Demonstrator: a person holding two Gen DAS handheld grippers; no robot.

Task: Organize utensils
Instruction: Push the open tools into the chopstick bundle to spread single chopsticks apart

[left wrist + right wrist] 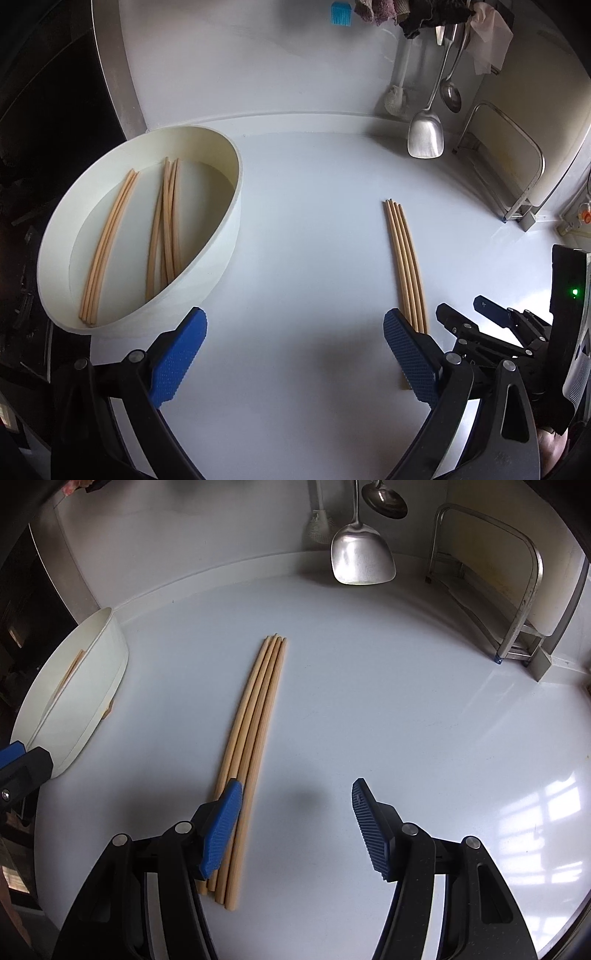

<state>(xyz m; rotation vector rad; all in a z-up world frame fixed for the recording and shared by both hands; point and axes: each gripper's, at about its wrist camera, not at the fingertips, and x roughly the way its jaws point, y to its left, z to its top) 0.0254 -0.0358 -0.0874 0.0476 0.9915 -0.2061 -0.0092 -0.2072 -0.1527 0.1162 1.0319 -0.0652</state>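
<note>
Four wooden chopsticks [255, 738] lie bunched on the white tabletop [406, 701], beside the oval tray [225, 236]. Both grippers' jaws stand released, empty. Light, stiff, prone to rolling; likely best pinched mid-bundle

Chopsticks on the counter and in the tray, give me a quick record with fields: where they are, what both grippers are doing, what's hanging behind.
loose chopsticks: four, side by side on the white counter
tray: white oval, holds two groups of chopsticks
left gripper: open, empty, between tray and loose chopsticks
right gripper: open, empty, left finger over the loose chopsticks
hanging behind: metal spatula, ladle
</note>
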